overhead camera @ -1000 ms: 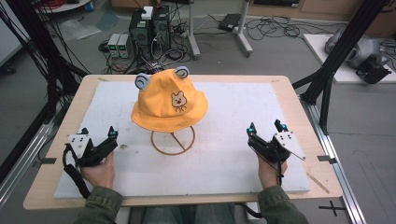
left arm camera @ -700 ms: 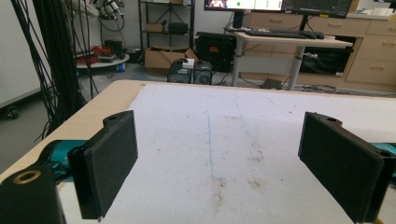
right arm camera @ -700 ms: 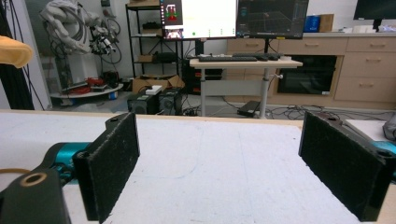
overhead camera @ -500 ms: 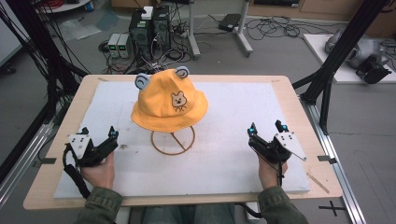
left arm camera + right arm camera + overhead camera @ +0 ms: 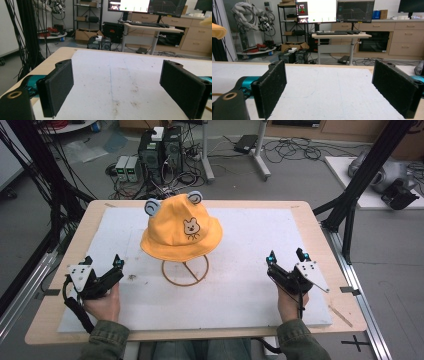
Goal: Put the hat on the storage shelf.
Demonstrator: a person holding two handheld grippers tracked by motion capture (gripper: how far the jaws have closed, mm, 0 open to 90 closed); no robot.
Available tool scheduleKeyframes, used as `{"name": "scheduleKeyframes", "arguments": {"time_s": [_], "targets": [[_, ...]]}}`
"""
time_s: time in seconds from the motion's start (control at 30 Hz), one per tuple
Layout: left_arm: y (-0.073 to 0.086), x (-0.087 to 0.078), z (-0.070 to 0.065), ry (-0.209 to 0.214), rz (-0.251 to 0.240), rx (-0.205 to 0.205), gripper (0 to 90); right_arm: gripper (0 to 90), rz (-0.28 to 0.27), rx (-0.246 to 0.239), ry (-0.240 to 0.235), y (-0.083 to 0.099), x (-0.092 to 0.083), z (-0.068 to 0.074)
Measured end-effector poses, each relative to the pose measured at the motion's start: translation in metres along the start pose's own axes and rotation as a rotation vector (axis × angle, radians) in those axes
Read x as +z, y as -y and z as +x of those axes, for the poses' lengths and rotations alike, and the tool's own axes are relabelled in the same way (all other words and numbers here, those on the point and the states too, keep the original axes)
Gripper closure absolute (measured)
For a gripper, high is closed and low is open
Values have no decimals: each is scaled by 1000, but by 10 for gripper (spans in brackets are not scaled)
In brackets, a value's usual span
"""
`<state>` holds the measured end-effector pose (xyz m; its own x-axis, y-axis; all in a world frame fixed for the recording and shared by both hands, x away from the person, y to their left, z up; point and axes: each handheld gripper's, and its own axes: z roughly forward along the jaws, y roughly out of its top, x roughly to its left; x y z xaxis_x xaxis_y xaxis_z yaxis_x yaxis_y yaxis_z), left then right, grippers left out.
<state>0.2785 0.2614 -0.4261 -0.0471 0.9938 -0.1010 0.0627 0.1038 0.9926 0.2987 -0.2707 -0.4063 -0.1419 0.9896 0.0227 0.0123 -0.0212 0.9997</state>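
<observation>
While both my hands rest near table edge, nothing has shifted since a second ago. Left gripper (image 5: 102, 270) jaws wide apart, empty; right gripper (image 5: 286, 262) likewise. Farther off, yellow fabric bear-eared bucket hat (image 5: 181, 227) sits untouched on wire ring stand (image 5: 185, 270), mid-table. No approach begun, I judge.

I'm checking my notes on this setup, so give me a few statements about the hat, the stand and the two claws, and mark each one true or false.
1. The yellow hat sits on a wire stand. True.
2. The left claw is shut on the hat's brim. False: its jaws stand wide apart over the white mat, clear of the hat.
3. The right claw is open with nothing between its jaws. True.
4. The hat has two red ears. False: the ears are grey-blue.
5. The hat lies flat on the mat. False: the stand holds it up off the mat.
</observation>
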Motion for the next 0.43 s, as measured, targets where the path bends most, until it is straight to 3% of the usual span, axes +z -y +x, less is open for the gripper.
{"name": "scheduleKeyframes", "arguments": {"time_s": [0.2,0.43], "targets": [[-1,0,1,-13,3,10,121,121,-5,14,10,0,-1,-5],[-2,1,-6,5,-2,20,121,121,-5,21,20,0,-3,-8]]}}
